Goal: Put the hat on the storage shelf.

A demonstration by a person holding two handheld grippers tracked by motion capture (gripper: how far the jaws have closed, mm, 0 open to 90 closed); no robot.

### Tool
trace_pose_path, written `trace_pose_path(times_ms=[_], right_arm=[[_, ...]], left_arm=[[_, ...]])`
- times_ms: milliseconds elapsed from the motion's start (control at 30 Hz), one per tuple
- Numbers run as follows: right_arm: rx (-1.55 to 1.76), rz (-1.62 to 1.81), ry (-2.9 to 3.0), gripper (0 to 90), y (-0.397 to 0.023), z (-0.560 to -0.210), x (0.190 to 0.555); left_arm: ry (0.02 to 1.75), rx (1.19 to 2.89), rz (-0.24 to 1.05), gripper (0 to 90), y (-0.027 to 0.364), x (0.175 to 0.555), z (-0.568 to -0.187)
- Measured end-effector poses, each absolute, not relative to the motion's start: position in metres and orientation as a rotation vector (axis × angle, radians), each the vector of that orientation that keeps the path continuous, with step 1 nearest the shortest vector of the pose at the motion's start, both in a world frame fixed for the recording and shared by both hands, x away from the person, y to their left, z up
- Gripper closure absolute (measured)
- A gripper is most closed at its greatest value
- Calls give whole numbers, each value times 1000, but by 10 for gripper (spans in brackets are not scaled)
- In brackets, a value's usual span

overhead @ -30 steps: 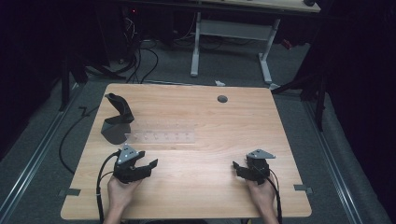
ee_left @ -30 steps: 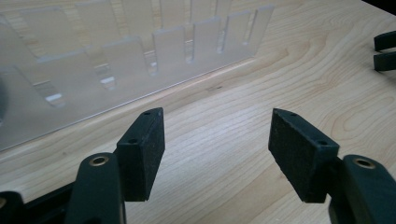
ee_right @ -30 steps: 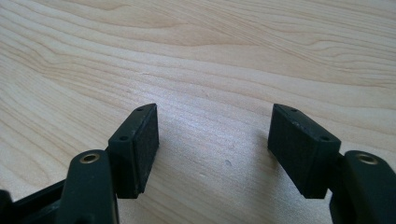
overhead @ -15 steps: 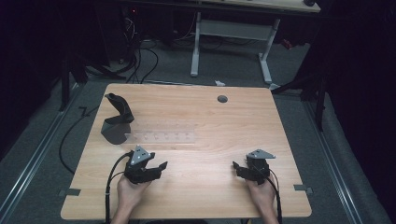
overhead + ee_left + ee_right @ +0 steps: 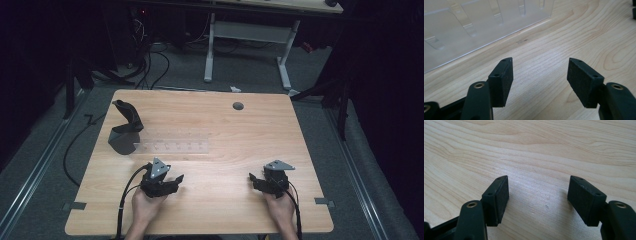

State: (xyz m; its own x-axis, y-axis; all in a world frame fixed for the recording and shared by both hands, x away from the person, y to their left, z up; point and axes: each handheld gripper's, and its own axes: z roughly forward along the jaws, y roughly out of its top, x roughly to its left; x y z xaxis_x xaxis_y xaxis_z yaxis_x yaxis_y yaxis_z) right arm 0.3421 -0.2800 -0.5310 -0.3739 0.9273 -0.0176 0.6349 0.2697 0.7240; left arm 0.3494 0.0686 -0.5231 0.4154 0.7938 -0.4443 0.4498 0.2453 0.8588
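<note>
From above, we see the left gripper (image 5: pixel 170 182) at the near left of the wooden counter (image 5: pixel 225 130), the right gripper (image 5: pixel 260 181) at the near right, each in a hand. A clear plastic rack (image 5: pixel 172 147) lies just beyond the left gripper, a black stand (image 5: pixel 127 127) at its left end.

Along the left gripper (image 5: pixel 540 75), we find the jaws released, nothing between them, the clear plastic rack (image 5: pixel 474 27) near ahead.

Along the right gripper (image 5: pixel 537 195), the jaws gape over bare counter (image 5: pixel 536 150).
</note>
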Motion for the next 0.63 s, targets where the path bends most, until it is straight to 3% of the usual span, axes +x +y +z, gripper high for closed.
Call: trace_pose_path(times_ms=[333,633], right_arm=[[1408,888,2105,338,-280,-531,342],[1411,888,2105,338,-280,-531,342]], left_arm=[[1222,1491,404,372,58,356,-545],[1267,1450,378,341,62,360,-546]])
